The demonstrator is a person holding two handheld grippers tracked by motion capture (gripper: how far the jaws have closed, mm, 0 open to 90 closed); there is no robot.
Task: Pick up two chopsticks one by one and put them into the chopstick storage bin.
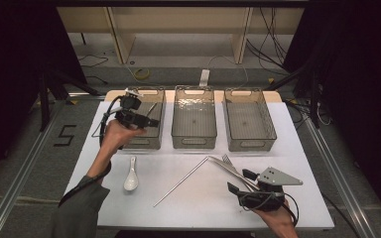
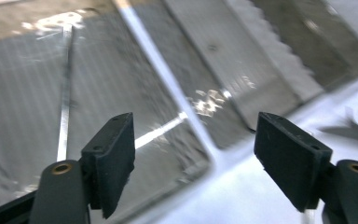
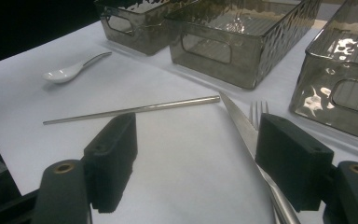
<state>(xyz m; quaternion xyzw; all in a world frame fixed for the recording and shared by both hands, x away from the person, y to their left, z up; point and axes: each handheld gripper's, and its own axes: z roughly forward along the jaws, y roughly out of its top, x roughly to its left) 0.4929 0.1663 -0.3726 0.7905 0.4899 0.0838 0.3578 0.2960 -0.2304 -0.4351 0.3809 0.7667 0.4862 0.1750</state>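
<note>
My left gripper (image 1: pixel 150 121) hangs over the left smoked-plastic bin (image 1: pixel 146 145), jaws open and empty (image 2: pixel 193 158). A thin metal chopstick (image 2: pixel 65 107) lies inside that bin (image 2: pixel 156 65). On the white table a second chopstick (image 1: pixel 181 181) lies slanted, with a white spoon (image 1: pixel 131 178) to its left and a knife (image 1: pixel 228 168) and fork (image 1: pixel 229 161) to its right. My right gripper (image 1: pixel 239 181) rests low at the front right, open (image 3: pixel 196 158). The knife (image 3: pixel 242 126) runs under its right jaw, the fork (image 3: pixel 258 111) just beyond. The chopstick (image 3: pixel 135 109) and spoon (image 3: pixel 67 71) lie farther off.
Two more smoked bins stand in the row, middle (image 1: pixel 194 143) and right (image 1: pixel 250 145), both without contents. The white table's front edge (image 1: pixel 203 227) is close to my right hand. A person's sleeve (image 1: pixel 79 208) comes in at the lower left.
</note>
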